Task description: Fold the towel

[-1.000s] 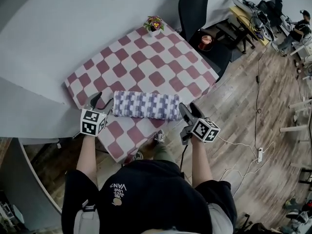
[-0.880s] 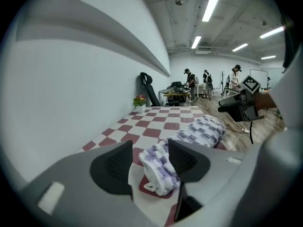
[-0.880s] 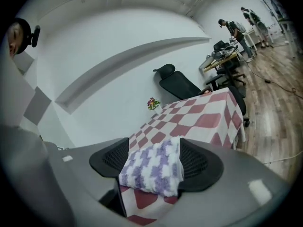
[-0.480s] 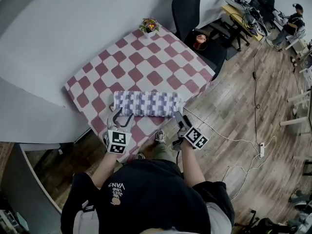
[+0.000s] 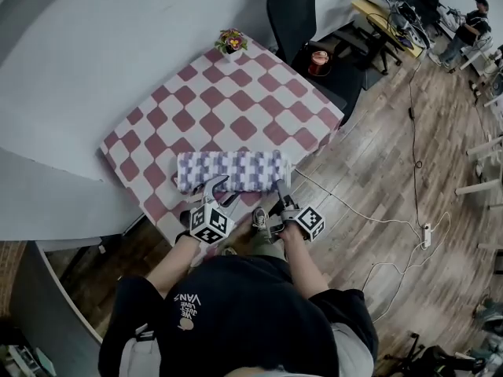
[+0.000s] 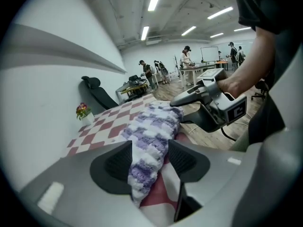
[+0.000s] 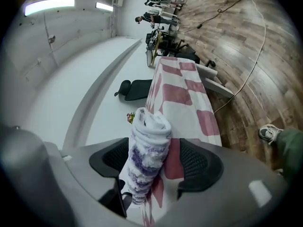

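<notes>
Towel, folded into a long purple-and-white strip, lies along the near edge of the checkered worktop. The left gripper has wide jaws straddling its near edge. The right gripper has wide jaws straddling its right end, unpinched. Well beyond the jaws stand a flower pot and a black chair.

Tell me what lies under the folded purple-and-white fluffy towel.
The red-and-white checked tablecloth lies directly under the towel. The patch beneath and the towel's inner folds are covered.
</notes>
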`<state>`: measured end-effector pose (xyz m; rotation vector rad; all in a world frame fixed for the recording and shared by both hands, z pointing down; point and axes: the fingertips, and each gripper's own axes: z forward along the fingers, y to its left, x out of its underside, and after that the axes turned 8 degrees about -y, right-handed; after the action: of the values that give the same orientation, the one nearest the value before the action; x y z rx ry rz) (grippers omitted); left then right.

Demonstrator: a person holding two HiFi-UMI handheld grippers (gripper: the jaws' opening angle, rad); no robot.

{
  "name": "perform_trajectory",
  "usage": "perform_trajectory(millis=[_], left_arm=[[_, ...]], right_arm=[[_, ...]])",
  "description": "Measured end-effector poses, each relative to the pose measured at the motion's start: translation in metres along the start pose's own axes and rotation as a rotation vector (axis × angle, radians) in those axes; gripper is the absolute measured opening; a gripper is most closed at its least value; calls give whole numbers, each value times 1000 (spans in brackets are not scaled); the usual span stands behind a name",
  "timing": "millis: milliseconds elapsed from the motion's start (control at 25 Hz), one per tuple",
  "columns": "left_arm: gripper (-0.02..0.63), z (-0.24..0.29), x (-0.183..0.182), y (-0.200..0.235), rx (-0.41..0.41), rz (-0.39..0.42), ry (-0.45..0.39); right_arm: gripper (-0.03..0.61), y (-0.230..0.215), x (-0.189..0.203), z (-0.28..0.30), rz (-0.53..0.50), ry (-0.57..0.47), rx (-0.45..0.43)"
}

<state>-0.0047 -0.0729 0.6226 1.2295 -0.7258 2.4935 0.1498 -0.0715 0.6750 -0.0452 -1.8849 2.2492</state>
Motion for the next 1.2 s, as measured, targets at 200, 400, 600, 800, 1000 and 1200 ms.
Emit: perform_trajectory(millis=[200, 400, 600, 800, 1000, 1200], left_arm=[[218, 15, 27, -15, 83, -17, 103], [218, 23, 39, -21, 117, -45, 132], [218, 26, 41, -23, 127, -66, 129], [218, 19, 30, -21, 123, -84, 108], [218, -5, 16, -9, 60, -124, 25], [218, -41, 26, 2, -43, -201, -13]], right_arm=[[229, 1, 7, 3, -9, 8, 3], [121, 13, 4, -1, -50, -17, -27], [80, 37, 5, -2, -235, -6, -25], [71, 73, 9, -1, -502, 12, -28], [71, 104, 18, 3, -683, 21, -41], [71, 142, 49, 10, -987, 72, -78]])
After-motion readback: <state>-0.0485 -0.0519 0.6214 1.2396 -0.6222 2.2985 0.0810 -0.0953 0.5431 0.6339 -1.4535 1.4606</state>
